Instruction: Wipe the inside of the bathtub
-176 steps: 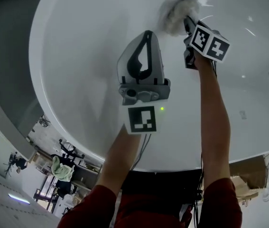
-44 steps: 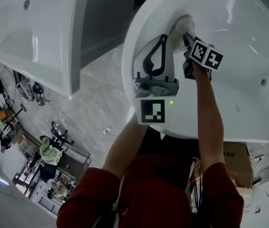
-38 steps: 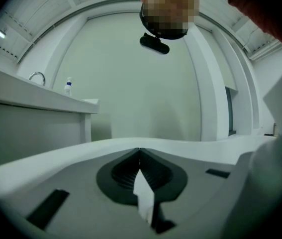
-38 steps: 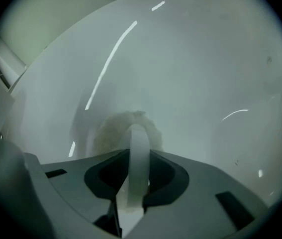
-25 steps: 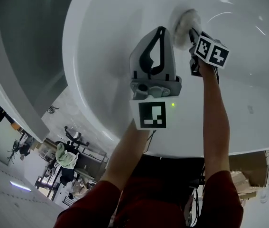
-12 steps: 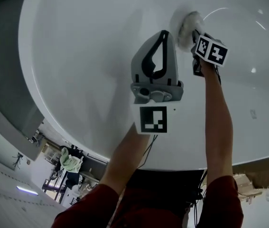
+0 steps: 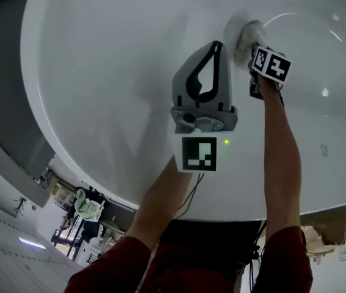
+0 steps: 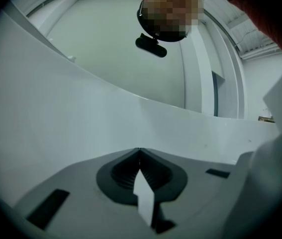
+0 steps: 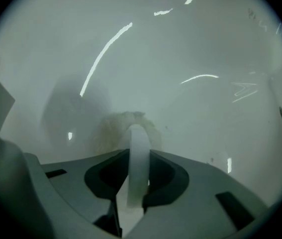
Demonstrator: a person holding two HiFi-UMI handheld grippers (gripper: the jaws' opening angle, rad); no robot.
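A person in red sleeves point(image 7: 108, 267) leans over a white bathtub point(image 7: 99, 72), a handheld gripper in each hand, both arms reaching down into the basin. The right gripper point(image 7: 250, 44) presses a fluffy white pad point(image 7: 244, 32) against the tub's curved inner wall, high in the head view, beside bright streaks of reflected light. Seen from the right gripper view, the right gripper point(image 9: 139, 153) has its fingers clamped on a pale band point(image 9: 140, 133) that arches up from between them. It is possibly a loop or strap on the pad point(image 9: 113, 128), though the haze makes that hard to confirm; the pad sits just beyond the fingertips, flat against the tub's surface point(image 9: 205, 49).

The left gripper point(image 7: 216, 46) hangs over the basin to the left of the pad and apart from it. In its own view, the left gripper point(image 8: 139, 151) has its fingers drawn together, tips meeting with nothing between them, and the tub's smooth wall point(image 8: 56, 118) sweeps across behind.
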